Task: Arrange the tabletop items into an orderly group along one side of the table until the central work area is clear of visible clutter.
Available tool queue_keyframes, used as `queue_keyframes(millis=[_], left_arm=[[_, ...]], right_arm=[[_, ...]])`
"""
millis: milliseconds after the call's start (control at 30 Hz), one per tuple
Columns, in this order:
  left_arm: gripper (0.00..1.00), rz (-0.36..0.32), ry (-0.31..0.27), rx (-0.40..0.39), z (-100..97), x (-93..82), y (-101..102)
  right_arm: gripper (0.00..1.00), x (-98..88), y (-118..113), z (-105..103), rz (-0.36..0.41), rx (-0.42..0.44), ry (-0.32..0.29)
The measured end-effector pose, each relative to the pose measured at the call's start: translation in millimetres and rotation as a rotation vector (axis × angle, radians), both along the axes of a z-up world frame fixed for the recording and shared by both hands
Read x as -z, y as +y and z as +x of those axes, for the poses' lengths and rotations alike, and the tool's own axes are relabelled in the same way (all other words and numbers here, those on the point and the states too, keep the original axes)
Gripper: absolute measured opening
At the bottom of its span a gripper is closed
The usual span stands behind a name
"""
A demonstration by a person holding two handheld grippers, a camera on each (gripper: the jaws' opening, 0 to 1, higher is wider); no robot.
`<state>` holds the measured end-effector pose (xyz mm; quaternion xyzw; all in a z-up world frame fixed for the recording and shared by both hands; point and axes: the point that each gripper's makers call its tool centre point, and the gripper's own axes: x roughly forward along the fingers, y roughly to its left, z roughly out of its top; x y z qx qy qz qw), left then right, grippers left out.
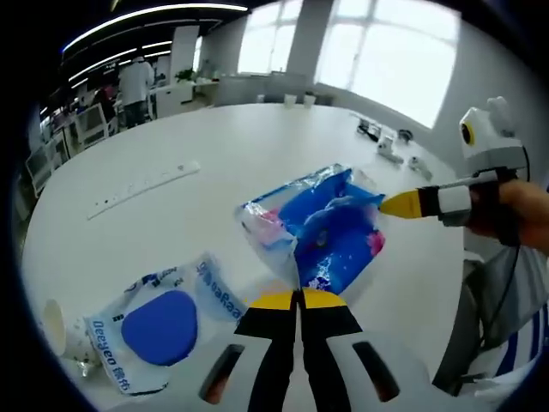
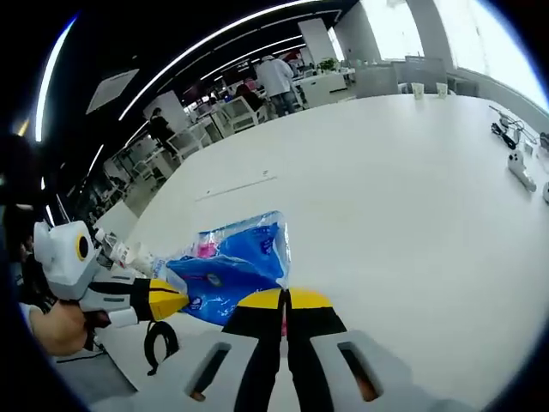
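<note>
Both grippers clamp blue plastic package above white table: left gripper, right gripper; blue-disc pouch nearby.

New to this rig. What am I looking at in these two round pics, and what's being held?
There is no robot: a person carries one hand-held gripper in each hand, and a fisheye camera rides on each, looking forward along its own yellow-tipped jaws.

In the left gripper view, the left hand-held gripper has its jaws together on the edge of a blue plastic pack. The right hand-held gripper enters from the right, its tip at the pack's far end.

The right gripper view shows the same blue pack from the other side, with the right hand-held gripper closed at it.

The white table also carries a white packet with a blue oval, a paper cup, a white power strip and small items at the far edge.
</note>
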<state>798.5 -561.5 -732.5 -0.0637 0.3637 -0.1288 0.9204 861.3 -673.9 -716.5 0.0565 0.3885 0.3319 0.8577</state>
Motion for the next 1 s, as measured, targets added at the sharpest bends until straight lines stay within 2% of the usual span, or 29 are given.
queue_keyframes(millis=[500, 733, 867, 1000], left_arm=[[0.0, -0.031, 0.078, -0.097, 18.9, 28.8, 8.0], [0.0, -0.002, 0.094, -0.12, 20.6, 38.8, 13.1], [0.0, -0.02, 0.128, -0.156, 20.0, 48.0, 14.3], [0.0, 0.003, 0.119, -0.159, 20.4, 49.9, 15.7]], right_arm=[[0.0, 35.4, 5.0, 19.9, -0.014, -0.048, 0.05], [0.0, 51.6, 10.1, 20.2, -0.028, -0.085, 0.074], [0.0, 63.2, 10.2, 22.9, -0.035, -0.087, 0.1], [0.0, 66.8, 12.6, 25.2, -0.04, -0.101, 0.101]])
